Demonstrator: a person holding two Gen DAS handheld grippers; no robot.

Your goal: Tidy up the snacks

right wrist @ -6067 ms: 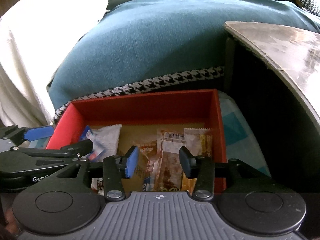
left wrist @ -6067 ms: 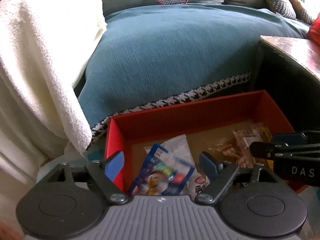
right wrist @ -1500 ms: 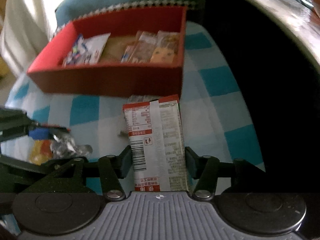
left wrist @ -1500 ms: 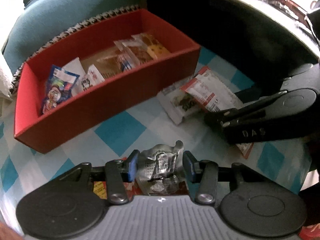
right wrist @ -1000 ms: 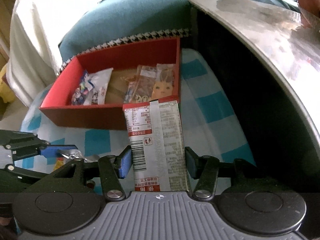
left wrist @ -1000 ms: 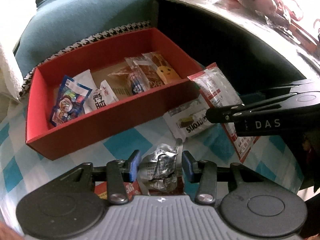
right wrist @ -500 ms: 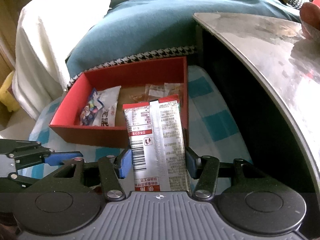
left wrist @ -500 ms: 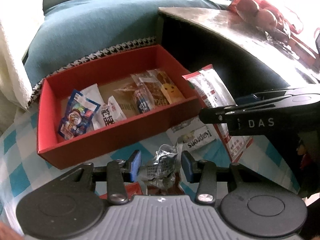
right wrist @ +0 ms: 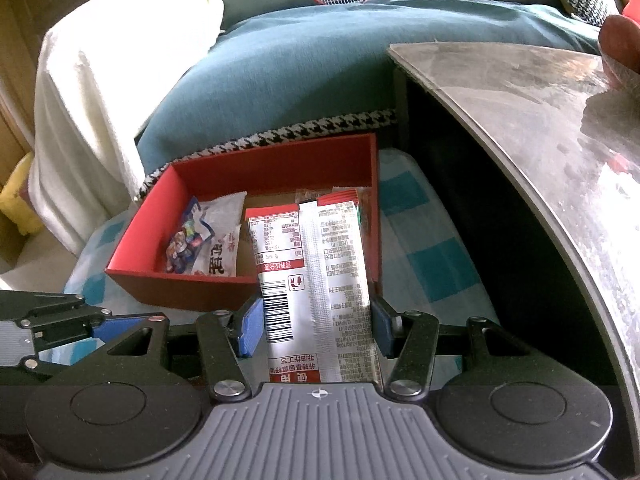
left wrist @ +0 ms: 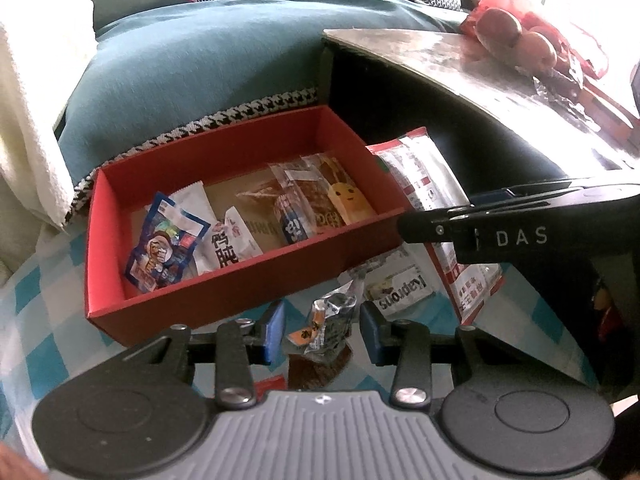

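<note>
Teal sofa [left wrist: 192, 68]; white throw [right wrist: 100, 92]; sunlit tabletop [right wrist: 532, 92]

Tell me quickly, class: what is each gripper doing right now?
Left gripper: shut on a crumpled foil packet.
Right gripper: shut on a red-and-white packet.

Red cardboard box [left wrist: 224, 292] with a brown floor; blue-and-white checked cloth [left wrist: 36, 312] beneath it. Red-and-white snack packet [right wrist: 316, 280] with a black barcode; crinkled silver wrapper [left wrist: 332, 316] with orange marks. Teal sofa cover [left wrist: 192, 76] edged in black-and-white houndstooth; cream blanket [right wrist: 96, 92].
</note>
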